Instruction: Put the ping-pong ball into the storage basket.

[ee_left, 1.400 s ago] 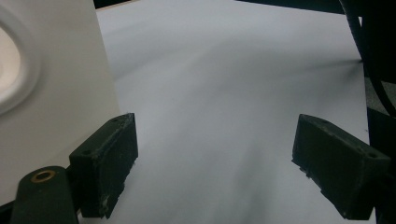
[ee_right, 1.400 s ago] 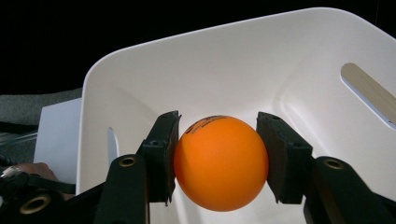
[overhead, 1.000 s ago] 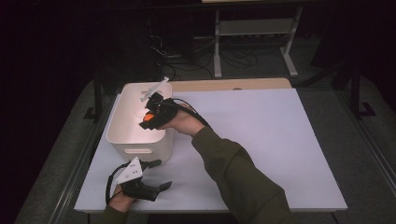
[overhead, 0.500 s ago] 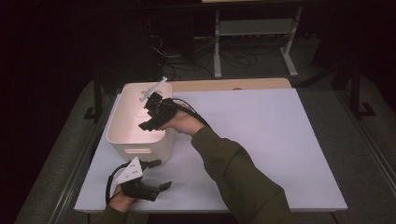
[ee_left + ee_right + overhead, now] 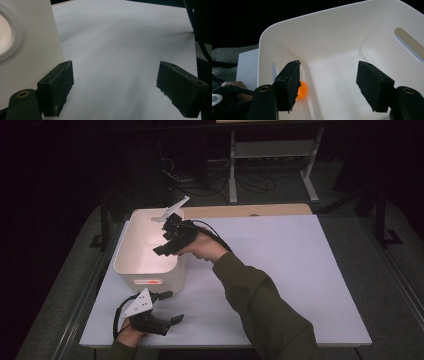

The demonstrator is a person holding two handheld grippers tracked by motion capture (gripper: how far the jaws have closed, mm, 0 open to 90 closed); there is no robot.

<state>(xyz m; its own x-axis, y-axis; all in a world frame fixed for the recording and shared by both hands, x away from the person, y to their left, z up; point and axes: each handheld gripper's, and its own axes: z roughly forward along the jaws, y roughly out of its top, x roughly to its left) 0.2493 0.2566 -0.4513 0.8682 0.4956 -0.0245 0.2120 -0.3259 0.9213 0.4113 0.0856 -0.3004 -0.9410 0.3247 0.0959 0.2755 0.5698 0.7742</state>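
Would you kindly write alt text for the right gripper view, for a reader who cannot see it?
The right gripper, its two black jaws apart with nothing between them, looks down into a white bin. A small orange ball lies on the bin's floor, partly behind one jaw. The jaws have just been opening.

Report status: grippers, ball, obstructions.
Right gripper over white plastic bin, jaws just opened, empty. Small orange ball lies inside bin. Left gripper open on table. No obstructions.

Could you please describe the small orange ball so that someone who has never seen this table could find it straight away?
On the white table stands a white tub at its far left. Inside, on the tub's floor near a corner, lies the orange ball. It is the one coloured, round thing in the tub.
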